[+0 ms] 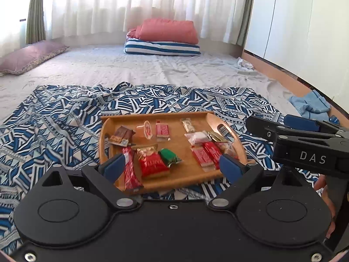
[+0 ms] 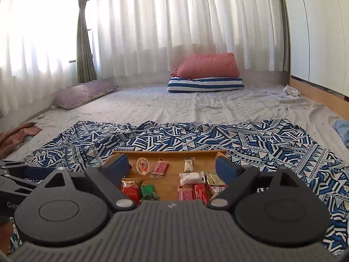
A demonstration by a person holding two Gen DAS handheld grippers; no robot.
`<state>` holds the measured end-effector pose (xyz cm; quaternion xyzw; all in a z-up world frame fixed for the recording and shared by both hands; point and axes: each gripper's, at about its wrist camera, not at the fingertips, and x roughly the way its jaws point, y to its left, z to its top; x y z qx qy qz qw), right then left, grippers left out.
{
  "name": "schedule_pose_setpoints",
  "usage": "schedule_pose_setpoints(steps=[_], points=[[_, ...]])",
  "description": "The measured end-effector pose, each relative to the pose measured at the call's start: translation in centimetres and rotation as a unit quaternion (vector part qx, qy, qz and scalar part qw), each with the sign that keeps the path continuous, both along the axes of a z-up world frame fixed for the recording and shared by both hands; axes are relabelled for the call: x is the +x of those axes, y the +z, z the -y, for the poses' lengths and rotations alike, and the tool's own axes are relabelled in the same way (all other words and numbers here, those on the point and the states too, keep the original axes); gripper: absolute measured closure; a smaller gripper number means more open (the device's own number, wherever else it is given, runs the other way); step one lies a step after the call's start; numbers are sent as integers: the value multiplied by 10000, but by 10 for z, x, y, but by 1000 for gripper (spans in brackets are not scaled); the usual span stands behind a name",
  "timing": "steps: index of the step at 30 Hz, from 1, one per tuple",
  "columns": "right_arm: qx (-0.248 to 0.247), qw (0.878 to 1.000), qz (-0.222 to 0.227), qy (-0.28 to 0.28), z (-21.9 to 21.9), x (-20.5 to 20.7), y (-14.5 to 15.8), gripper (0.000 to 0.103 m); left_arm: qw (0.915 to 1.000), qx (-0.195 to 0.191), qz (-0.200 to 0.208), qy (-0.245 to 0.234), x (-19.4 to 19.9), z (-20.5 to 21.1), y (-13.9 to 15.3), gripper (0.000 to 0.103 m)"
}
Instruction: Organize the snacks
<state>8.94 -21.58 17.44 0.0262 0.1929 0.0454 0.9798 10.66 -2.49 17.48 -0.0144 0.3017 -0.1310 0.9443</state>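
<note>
The left tool point(image 1: 172, 168) is seen with its jaws spread wide and nothing between the pads; only the tray contents show through the gap. The right tool point(image 2: 172, 166) is likewise spread wide and empty. Both are held above and on the near side of the wooden tray point(image 1: 174, 181), neither touching it.

The tray is noted lying on the blue patterned cloth point(image 1: 54, 120) spread over the bed, its long axis running left to right across both views. From either tool the snacks lie ahead and below.

Snacks are recorded in two loose groups. Left group: a long red bar point(image 1: 130, 170) with its long axis running near to far, close to the left tool's left pad; a red foil packet point(image 1: 152, 163); a green wrapped sweet point(image 1: 169, 157); a brown packet point(image 1: 122, 135) farther back. Right group: two red-and-white packets point(image 1: 207, 155) lying side by side, a white packet point(image 1: 196, 136), and a gold sachet point(image 1: 217, 136) near the right-hand handle cut-out.

In the left wrist view the right tool's body appears at the right edge, beyond the tray's right end. Judgement: the left tool is nearer the left group, the right tool nearer the right group. No snack is seen off the tray.
</note>
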Motion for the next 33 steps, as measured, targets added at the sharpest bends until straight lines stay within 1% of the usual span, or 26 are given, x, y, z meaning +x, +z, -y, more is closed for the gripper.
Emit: schedule_pose_setpoints(steps=[4, 8, 10, 12, 16, 18, 23, 27, 33], points=[[-21, 9999, 116, -8, -5, -24, -10, 4, 9999, -84, 34, 121, -30, -5, -11, 9], [37, 9999, 138, 29, -8, -45, -26, 2, 9991, -258, -184, 266, -50, -13, -30, 9], [-18, 9999, 157, 28, -10, -54, -35, 1, 9987, -304, -271, 296, -58, -15, -41, 9], [-157, 9995, 269, 32, -13, -65, -44, 0, 9988, -223, -268, 344, -64, -16, -53, 9], [-394, 9984, 416, -37, -17, -79, -63, 0, 9982, 140, -256, 527, -67, -16, -76, 9], [-479, 9979, 431, -80, -17, -82, -75, 0, 9980, 199, -262, 546, -67, -16, -87, 9], [-337, 9991, 188, -166, -14, -80, -105, 0, 9963, 324, -385, 698, -60, -18, -114, 9], [-411, 9986, -7, -328, -12, -73, -127, 0, 9948, 416, -467, 801, -54, -20, -132, 9], [-464, 9978, -269, -386, -11, -65, -155, 0, 9926, 500, -570, 945, -50, -21, -155, 9]])
